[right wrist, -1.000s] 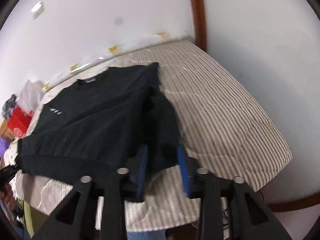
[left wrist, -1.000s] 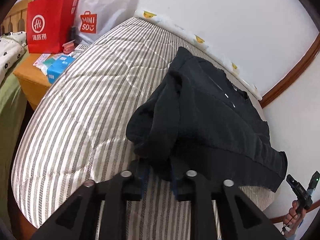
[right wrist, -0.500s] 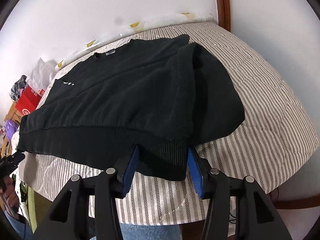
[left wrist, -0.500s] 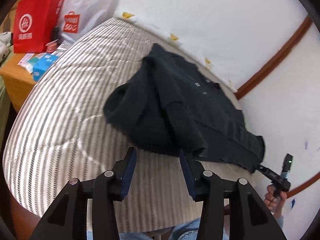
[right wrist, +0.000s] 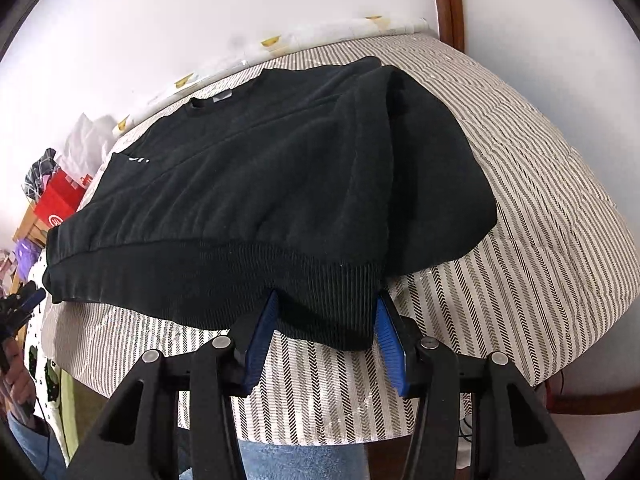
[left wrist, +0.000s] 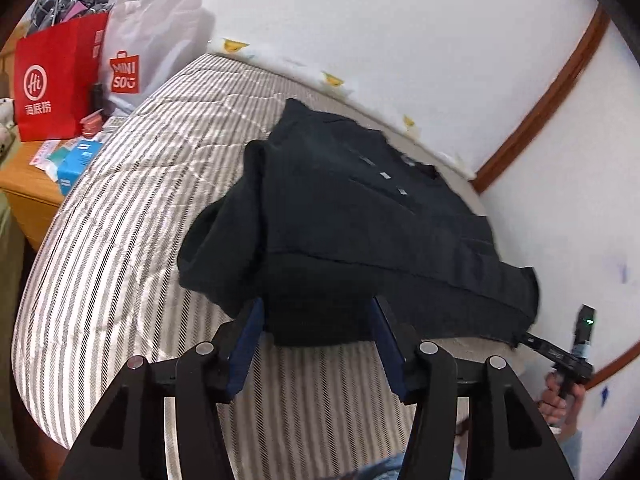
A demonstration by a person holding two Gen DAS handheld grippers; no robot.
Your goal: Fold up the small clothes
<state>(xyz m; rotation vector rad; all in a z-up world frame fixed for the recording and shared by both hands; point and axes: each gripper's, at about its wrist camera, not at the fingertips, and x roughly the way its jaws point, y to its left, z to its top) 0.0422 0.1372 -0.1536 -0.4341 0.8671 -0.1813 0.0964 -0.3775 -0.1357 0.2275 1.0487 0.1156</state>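
Observation:
A black sweatshirt (left wrist: 360,216) (right wrist: 240,184) lies flat on the striped mattress (left wrist: 140,220) (right wrist: 540,220), both sleeves folded in over its body. My left gripper (left wrist: 316,312) sits low at the near hem corner. Its jaws are opening, and the ribbed hem lies loose between the blue pads. At the opposite hem corner my right gripper (right wrist: 326,304) stands open, its pads flanking the ribbing without squeezing it. Each gripper shows small at the edge of the other's view: the right (left wrist: 568,356) and the left (right wrist: 20,308).
A red paper bag (left wrist: 56,84) and a white shopping bag (left wrist: 152,48) stand at the mattress's far end, beside a wooden bedside table (left wrist: 24,188) with small boxes. White walls with brown trim (left wrist: 540,108) border the bed. The person's jeans (right wrist: 300,460) press against the near edge.
The left gripper let go of the sleeve, which now lies on the body, and spread its jaws at the hem. The right gripper dropped its sleeve and sank to the hem corner.

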